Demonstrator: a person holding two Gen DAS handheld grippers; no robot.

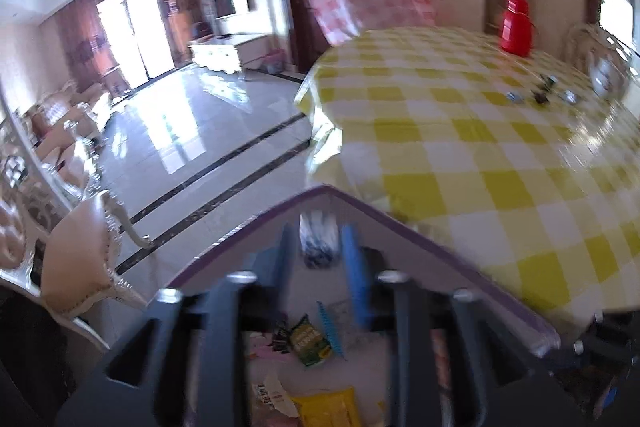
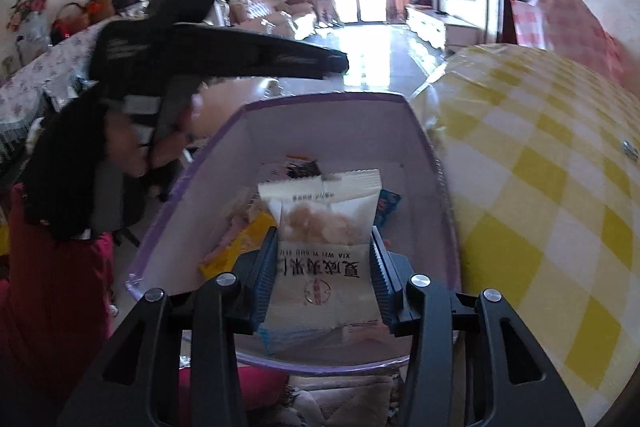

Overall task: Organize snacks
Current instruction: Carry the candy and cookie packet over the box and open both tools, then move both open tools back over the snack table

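You can read "XIA WEI YI GUO REN", upside down, on the white snack packet (image 2: 324, 247); its Chinese characters beside are unclear.
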